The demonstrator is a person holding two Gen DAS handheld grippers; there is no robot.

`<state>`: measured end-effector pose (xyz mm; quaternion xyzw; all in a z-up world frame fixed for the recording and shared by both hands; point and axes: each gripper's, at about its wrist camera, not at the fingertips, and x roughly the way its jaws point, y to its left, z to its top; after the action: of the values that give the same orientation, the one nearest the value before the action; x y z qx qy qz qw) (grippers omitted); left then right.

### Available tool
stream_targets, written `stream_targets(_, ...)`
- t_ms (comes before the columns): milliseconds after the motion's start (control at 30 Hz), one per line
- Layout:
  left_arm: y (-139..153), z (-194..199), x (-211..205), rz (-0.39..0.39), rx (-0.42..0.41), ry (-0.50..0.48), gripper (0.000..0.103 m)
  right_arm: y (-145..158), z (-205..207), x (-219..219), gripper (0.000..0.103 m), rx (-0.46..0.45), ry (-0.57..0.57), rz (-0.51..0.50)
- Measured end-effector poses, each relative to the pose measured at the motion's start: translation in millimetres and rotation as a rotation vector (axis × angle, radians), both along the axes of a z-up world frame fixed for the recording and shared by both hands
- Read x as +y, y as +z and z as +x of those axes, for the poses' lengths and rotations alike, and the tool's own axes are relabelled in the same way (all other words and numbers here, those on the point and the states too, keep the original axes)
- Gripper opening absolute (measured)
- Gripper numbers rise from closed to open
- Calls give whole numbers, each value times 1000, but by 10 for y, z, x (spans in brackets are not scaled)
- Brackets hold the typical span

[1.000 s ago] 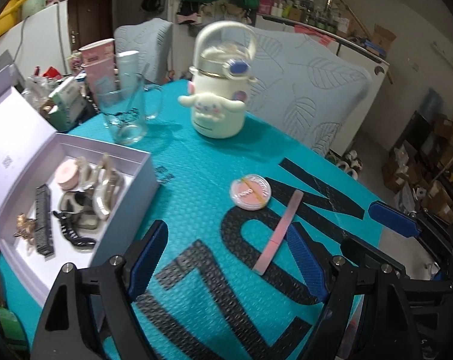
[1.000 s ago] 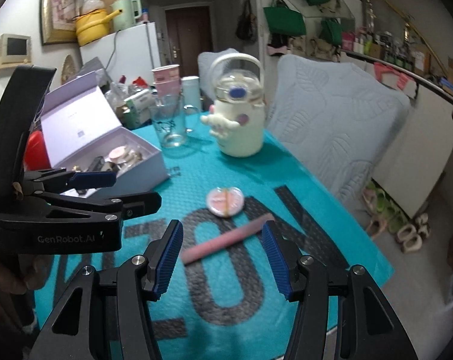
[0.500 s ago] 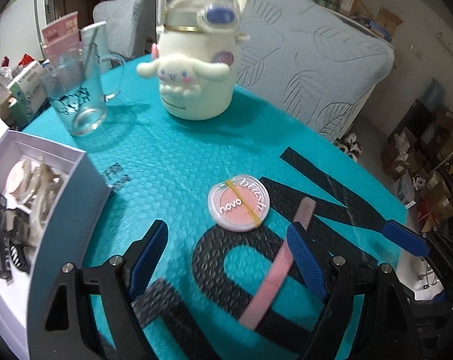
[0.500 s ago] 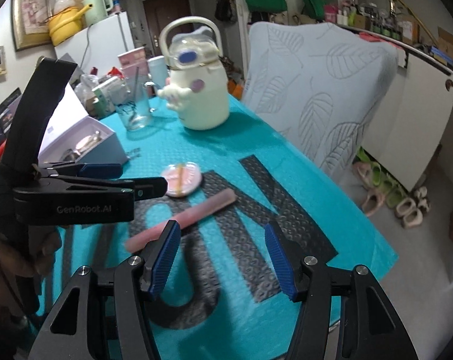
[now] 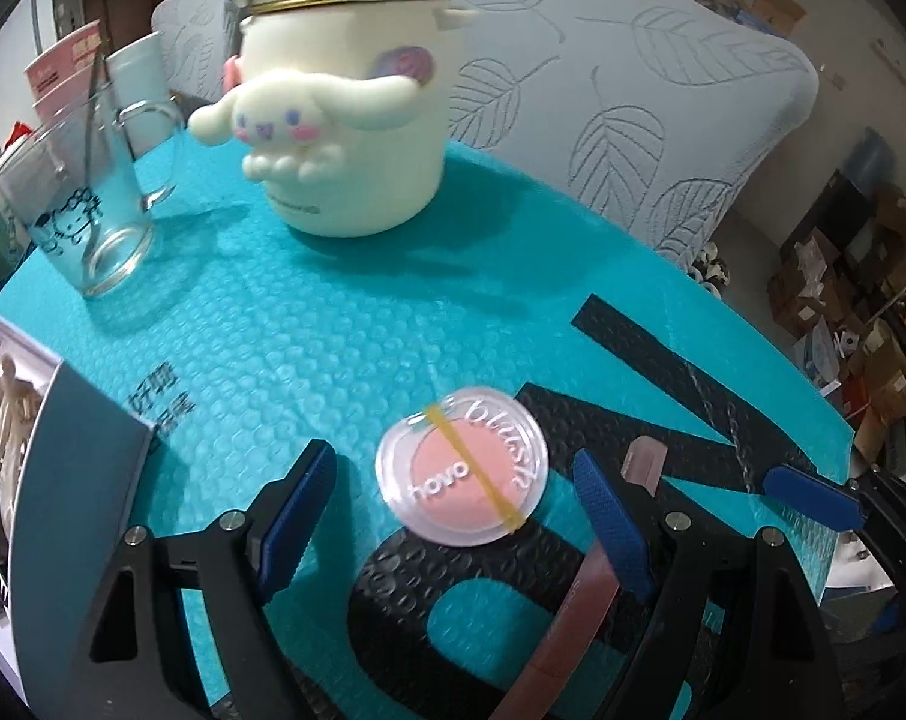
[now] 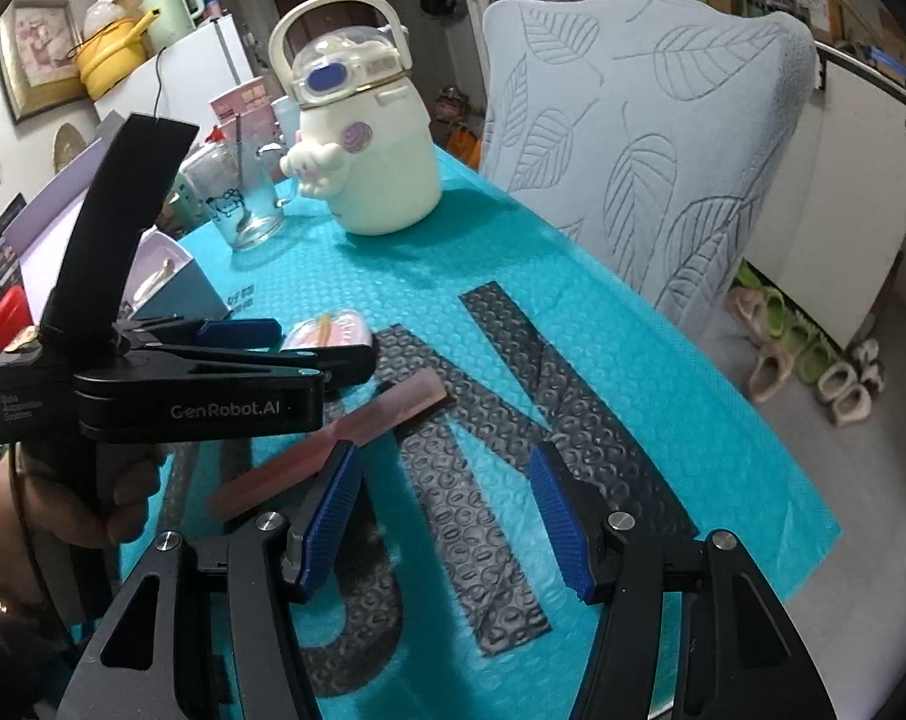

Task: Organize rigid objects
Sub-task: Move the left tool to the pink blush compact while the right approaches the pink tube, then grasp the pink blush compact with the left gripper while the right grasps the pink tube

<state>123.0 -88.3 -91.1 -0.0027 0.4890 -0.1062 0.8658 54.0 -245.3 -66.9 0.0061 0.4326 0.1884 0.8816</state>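
The round blush compact (image 5: 462,483) lies flat on the teal table (image 5: 309,354), and the left tongs (image 5: 453,516) hang over it with their blue pads spread wide apart, one pad on each side of the disc and touching neither edge, so from where I stand a straight drop and squeeze looks like all that is needed. Just beside the compact, on its right, lies the pink nail file (image 6: 333,438), a long thin strip whose axis runs slantwise away from the person, its far end near the compact and its near end toward the table's front edge. The right tongs (image 6: 447,516) are also apart, with nothing between them but the black lettering on the mat; the file sits just off their left pad, so they would have to shift left to straddle it, and crosswise to its length. The left hand is plainly nearer the compact, the right nearer the file. The left wrist view gives the compact square between the pads and a corner of the open white box (image 5: 63,480) at the left edge, where I'd guess these things are bound. The right wrist view, taken from the side, shows most of the file, the hand (image 6: 63,504) gripping the left tool, and the compact half hidden behind that tool's arm.
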Motion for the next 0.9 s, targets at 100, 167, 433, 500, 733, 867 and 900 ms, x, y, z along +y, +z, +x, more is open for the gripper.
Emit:
stream_targets(100,-10,-14,-83,68,-39,-13,56,-27,21,11,59,9,8,3)
stream_targets(167,-7,-17,-107,72,-47,-29,55,-31,25,29,59,12,18,13)
stream_targets(433,63,-322,146,88,-34,-14,55,-54,48,156,59,24,59,51)
stream_targets(500,105,-458,239,104,-46,11,55,-62,59,199,59,25,66,59)
stream_targets(733,186,-803,533,51,-43,95,55,-131,141,442,59,23,129,30)
stream_targets(867,220,-970,698,23,-59,168,55,-155,142,636,59,5,183,-6)
stream_targets(900,238,-1035,753,21,-70,194,55,-158,130,696,59,1,206,-10)
